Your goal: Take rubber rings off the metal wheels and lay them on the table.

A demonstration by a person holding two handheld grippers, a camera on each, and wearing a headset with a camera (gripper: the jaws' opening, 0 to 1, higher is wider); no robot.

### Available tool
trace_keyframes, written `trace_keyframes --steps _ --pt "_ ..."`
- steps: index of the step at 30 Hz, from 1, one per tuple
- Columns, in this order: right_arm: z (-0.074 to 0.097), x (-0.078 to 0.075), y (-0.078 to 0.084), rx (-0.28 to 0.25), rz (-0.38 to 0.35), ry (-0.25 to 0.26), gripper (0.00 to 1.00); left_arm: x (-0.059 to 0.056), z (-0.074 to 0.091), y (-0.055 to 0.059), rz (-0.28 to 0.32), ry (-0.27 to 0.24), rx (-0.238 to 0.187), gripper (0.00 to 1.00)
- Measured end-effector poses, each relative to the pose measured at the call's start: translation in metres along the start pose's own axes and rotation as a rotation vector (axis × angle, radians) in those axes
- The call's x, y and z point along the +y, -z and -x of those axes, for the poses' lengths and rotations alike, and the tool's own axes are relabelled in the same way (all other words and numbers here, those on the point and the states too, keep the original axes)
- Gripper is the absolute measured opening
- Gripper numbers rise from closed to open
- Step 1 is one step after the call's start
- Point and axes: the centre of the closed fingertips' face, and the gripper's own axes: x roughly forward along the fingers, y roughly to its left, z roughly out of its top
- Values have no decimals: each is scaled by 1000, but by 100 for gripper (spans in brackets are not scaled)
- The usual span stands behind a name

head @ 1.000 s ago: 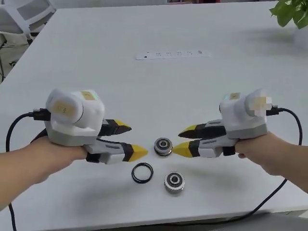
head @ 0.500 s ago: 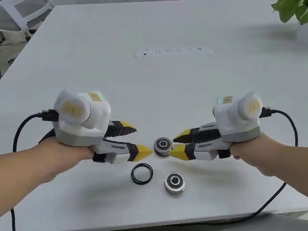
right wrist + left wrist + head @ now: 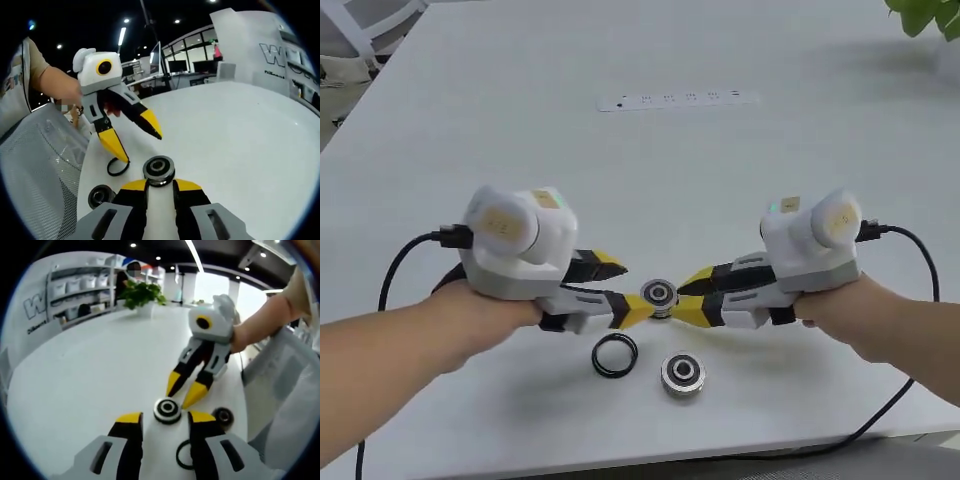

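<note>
The left gripper (image 3: 632, 287) has its jaws parted and holds nothing, its lower yellow tip at the left rim of a metal wheel (image 3: 659, 295) lying flat on the table (image 3: 620, 180). The right gripper (image 3: 689, 293) faces it from the wheel's other side, also parted and empty, tip at the rim. Whether either tip touches the wheel is unclear. A loose rubber ring (image 3: 615, 356) lies near this wheel, on the person's side and leftward. A second wheel (image 3: 682, 372) lies just right of the ring. A power strip (image 3: 675, 99) lies well beyond.

A large "W", perhaps a logo's start, on the wall (image 3: 37, 307); the rest blurred.
</note>
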Motion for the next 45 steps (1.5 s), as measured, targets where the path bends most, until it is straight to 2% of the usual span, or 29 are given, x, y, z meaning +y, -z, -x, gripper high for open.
trace_keyframes --steps 22,28,33,34,37,45 --pt "-1 0 2 -9 -24 -5 13 -8 -20 2 -22 28 28 25" --pt "-1 1 2 -12 -23 -4 13 -6 -21 1 -30 15 29 20" --pt "-1 0 3 -14 -23 1 11 -6 -22 0 -80 -3 27 17" --pt "-1 -1 3 -15 -24 2 10 -6 -22 0 -66 -5 28 17" --pt "0 -2 3 -19 -39 4 7 -2 -22 1 -57 -25 27 14" --pt "-1 -4 5 -22 -96 28 1 -4 -22 0 -80 -39 29 14"
